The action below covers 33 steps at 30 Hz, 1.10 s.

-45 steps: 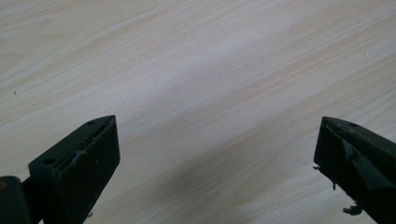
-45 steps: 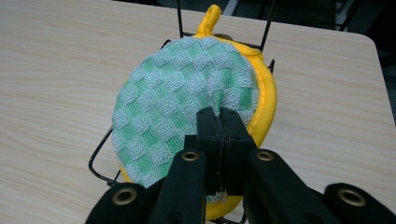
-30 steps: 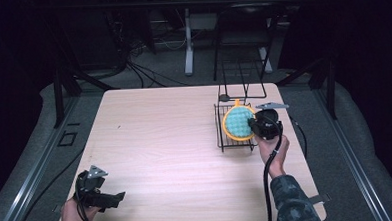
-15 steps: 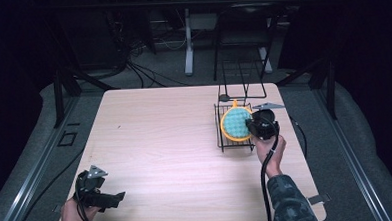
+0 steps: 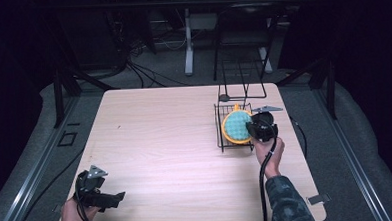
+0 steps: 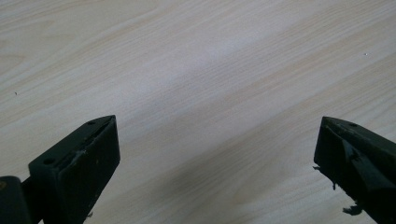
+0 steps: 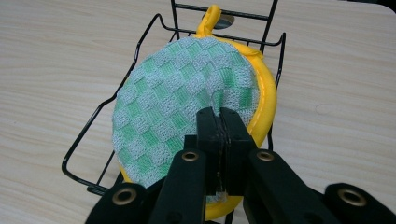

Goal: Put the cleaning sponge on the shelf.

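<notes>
Left gripper [image 5: 119, 198] rests in a hand at the pale wooden table's [image 5: 160, 142] near-left corner, jaws spread wide over bare wood. Right gripper [image 7: 218, 116] is clamped on the round green-checked, yellow-rimmed pot holder [image 7: 182, 107] inside the black wire basket [image 7: 98, 128].

— Where's the left gripper [image 5: 103, 196]?
— Low at the near left corner of the surface [image 5: 160, 142], held in the left hand [image 5: 73, 218], jaws spread wide.
— And the right gripper [image 7: 218, 122]?
— Out at the far right, right hand [image 5: 270, 155] behind it, forearm reaching forward, jaws pressed together, pinching cloth.
</notes>
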### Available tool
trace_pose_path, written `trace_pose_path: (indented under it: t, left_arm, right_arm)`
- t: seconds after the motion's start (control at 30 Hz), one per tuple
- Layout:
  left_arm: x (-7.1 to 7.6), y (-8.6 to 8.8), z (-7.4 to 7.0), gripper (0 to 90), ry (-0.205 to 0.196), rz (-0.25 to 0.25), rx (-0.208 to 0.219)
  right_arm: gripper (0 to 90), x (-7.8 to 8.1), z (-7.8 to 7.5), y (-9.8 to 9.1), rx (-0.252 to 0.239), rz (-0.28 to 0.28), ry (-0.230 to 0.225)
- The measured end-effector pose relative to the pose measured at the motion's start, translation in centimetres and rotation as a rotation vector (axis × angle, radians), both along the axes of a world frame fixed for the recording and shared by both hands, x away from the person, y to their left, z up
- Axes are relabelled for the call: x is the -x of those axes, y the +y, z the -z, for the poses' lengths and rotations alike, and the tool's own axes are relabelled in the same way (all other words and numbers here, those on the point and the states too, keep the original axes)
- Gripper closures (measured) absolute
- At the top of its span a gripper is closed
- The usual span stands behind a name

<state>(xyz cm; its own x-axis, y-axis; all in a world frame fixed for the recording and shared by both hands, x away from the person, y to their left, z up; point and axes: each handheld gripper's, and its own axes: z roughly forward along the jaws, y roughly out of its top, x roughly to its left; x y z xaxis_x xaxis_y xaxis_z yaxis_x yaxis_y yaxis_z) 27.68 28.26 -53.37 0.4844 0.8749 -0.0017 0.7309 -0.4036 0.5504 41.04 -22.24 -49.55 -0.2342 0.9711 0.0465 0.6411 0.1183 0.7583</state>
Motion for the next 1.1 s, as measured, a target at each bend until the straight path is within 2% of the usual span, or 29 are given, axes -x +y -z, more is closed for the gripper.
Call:
trace_pose_path:
  t: [0.37, 0.57, 0.83, 1.1]
  left_arm:
    - [0.0, 0.0, 0.0, 0.2, 0.000, 0.002, 0.007]
    - [0.0, 0.0, 0.0, 0.2, 0.001, 0.006, 0.002]
    - [0.0, 0.0, 0.0, 0.2, 0.001, 0.001, 0.005]
    - [0.1, 0.0, 0.0, 0.2, 0.004, 0.002, 0.004]
  right_arm:
    - [88.3, -0.8, 0.7, 0.5, 0.018, 0.013, 0.019]
    - [88.2, -1.3, 1.3, 0.6, 0.046, 0.020, 0.023]
    - [87.3, -2.0, 2.0, 0.7, 0.054, 0.045, 0.043]
    - [85.8, -2.2, 2.2, 0.6, 0.045, 0.064, 0.041]
